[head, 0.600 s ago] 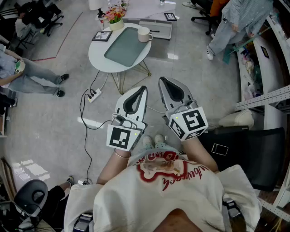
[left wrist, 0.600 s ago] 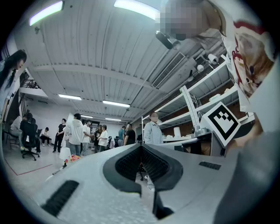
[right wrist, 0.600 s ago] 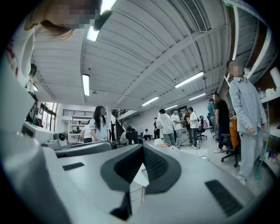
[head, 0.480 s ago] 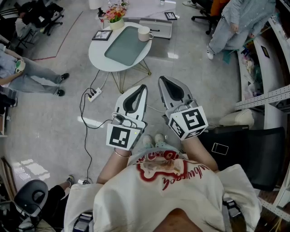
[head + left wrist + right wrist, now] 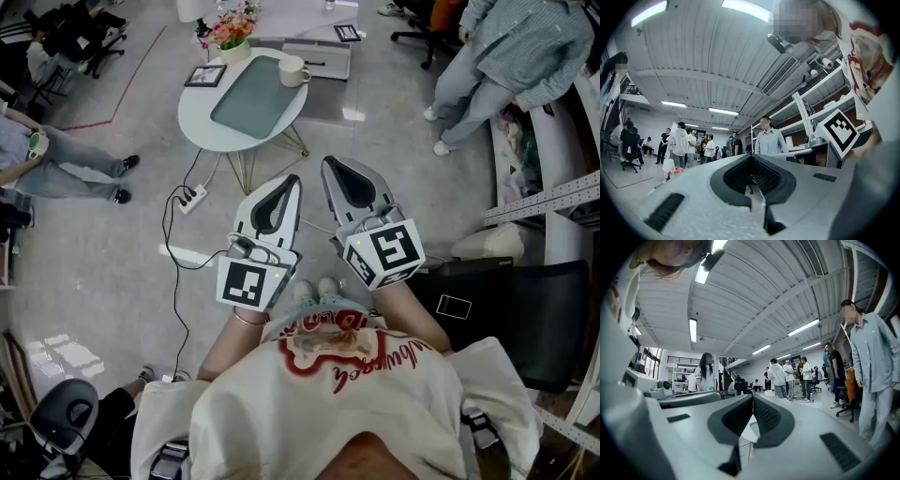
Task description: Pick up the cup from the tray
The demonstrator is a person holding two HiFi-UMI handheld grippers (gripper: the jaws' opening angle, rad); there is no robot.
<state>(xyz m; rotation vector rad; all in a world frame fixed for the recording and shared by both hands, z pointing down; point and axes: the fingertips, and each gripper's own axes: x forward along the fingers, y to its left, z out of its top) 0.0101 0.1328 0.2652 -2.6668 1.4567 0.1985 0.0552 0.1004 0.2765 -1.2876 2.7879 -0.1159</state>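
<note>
Here, both grippers are held low in front of the person, well short of the table. The left gripper (image 5: 292, 183) has its jaws pressed together, tips meeting, with nothing between them; its own view shows only the room and a group of standing people past the joined pads. The right gripper (image 5: 330, 164) is likewise fully closed and empty, and sits just beside the left one at its 3 o'clock, both pointing toward 12 o'clock. Each carries its marker cube at the near end, close to the person's white shirt (image 5: 347, 384). The round white table (image 5: 202, 117) stands on the floor at 11 o'clock from the grippers, well apart from them. A grey-green tray (image 5: 246, 98) lies across its top, and the white cup (image 5: 291, 70) stands upright at the tray's 1 o'clock corner, on or just at its edge; I cannot tell which. Flowers (image 5: 228, 31) stand at the table's 12 o'clock rim, and a dark frame (image 5: 204, 75) lies at the tray's 10 o'clock. A power strip (image 5: 192, 197) with a black cable lies on the floor at the table's 7 o'clock. Someone in a pale blue shirt (image 5: 516, 47) stands at 2 o'clock, well away from the table.
</note>
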